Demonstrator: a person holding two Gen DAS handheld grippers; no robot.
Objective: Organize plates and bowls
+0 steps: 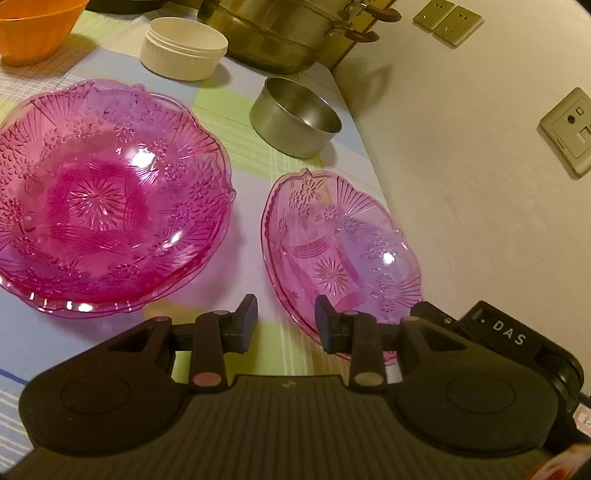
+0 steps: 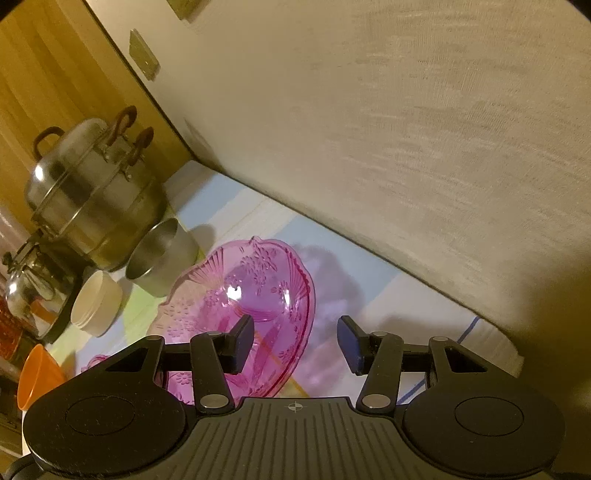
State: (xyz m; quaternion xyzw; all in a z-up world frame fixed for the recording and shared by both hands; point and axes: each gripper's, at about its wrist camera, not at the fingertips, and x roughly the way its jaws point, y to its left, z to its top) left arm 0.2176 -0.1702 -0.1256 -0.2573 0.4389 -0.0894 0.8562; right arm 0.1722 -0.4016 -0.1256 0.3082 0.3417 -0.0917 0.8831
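Note:
A stack of large pink glass bowls sits on the table at the left. A smaller pink glass bowl lies to its right near the table edge, and shows in the right wrist view. My left gripper is open, just before that bowl's near rim, its right finger over the rim. My right gripper is open and empty, its left finger over the small bowl's near side. An orange bowl stands at the far left.
A white round container, a small steel bowl and a big steel steamer pot stand at the back. The wall runs close along the table's right edge. A kettle stands left in the right wrist view.

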